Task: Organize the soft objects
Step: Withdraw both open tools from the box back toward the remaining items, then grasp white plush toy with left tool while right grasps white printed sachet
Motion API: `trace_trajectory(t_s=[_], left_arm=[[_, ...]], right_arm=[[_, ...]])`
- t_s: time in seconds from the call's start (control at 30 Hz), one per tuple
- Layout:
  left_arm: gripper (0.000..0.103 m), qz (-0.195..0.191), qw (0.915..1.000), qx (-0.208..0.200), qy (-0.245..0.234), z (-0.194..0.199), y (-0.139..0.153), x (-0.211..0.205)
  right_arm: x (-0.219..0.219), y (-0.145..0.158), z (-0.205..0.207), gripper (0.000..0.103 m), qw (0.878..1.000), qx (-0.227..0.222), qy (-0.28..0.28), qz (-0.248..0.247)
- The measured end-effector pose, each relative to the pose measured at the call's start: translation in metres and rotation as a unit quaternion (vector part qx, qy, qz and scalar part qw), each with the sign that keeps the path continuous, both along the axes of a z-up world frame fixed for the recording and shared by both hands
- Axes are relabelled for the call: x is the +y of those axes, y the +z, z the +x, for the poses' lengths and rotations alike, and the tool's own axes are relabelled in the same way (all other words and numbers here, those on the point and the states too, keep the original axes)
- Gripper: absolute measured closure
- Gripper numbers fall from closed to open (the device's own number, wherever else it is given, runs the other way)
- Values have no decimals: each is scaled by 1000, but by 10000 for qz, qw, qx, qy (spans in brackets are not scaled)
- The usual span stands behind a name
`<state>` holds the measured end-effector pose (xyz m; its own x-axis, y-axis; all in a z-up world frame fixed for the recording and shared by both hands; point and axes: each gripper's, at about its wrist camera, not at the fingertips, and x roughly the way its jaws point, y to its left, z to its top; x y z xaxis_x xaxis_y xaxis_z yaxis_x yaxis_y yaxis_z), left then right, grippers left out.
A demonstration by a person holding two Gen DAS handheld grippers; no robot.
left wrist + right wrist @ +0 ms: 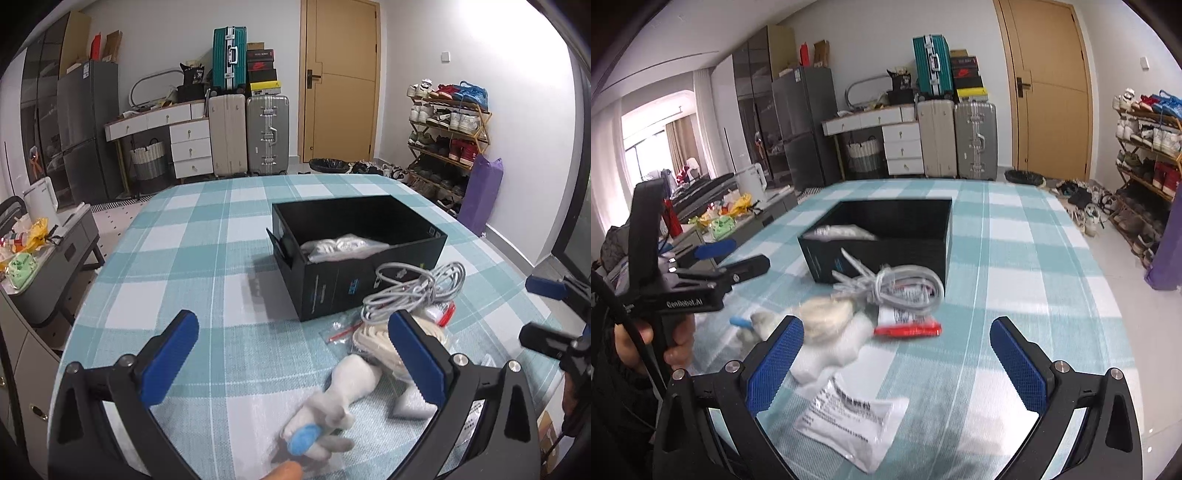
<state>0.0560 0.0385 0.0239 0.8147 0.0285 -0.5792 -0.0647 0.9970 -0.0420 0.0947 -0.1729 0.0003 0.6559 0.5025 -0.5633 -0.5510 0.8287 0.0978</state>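
Left claw (291,362), spread wide, hovers above the white plush toy (332,410).

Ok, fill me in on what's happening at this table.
A person is sorting soft items into the black box, which already holds a white bundle. Both grippers are open and hold nothing. The left gripper hovers over a white plush toy; the right gripper faces the cable coil and red packet.

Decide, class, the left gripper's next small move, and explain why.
Probably lower the open left gripper and close it on the white sock. The sock lies loose on the checked tablecloth between its fingers, while the black box, already holding a white bundle, stands just beyond.
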Motion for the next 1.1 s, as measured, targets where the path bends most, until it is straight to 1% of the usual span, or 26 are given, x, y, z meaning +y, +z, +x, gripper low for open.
trace_trajectory(t_s=[0.27, 0.57, 0.67, 0.87, 1.03, 1.1], left_arm=[[0, -139, 9998, 172, -21, -3, -17, 3], [0, -53, 9993, 360, -71, 2, -30, -3], [0, -94, 9993, 364, -91, 2, -31, -3], [0, -41, 9991, 393, -133, 2, -33, -6], [0, -55, 9990, 413, -140, 2, -33, -7], [0, -71, 9990, 415, -136, 1, -33, -6]], right_arm=[[2, -29, -4, 0, 9986, 413, 184, -262], [17, -51, -7, 0, 9938, 740, 550, -617], [25, -56, -9, 0, 9926, 784, 660, -650], [38, -61, -12, 0, 9911, 813, 768, -721], [46, -65, -15, 0, 9895, 697, 701, -1050], [44, -66, -12, 0, 9895, 703, 676, -1063]])
